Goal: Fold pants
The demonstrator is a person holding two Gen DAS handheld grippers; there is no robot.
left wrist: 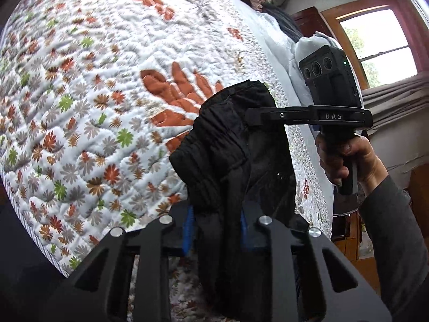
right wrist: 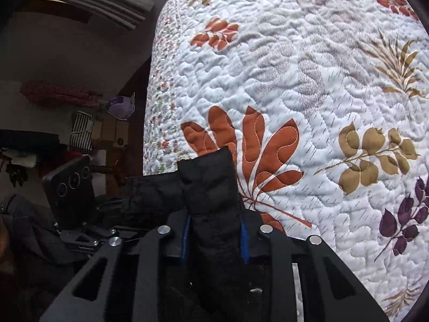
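One pair of black pants [left wrist: 236,145], bunched, raised over one bed under a leaf-print quilt [left wrist: 93,86]. Two tongs: left tongs [left wrist: 215,228] clenched on a fold of the pants between blue pads [left wrist: 189,230]; right tongs [right wrist: 215,237] likewise clenched on another fold of the cloth. One hand [left wrist: 348,158] around the right grip. "DAS" readable on that grip's crossbar [left wrist: 333,116]. One window [left wrist: 380,45] behind.
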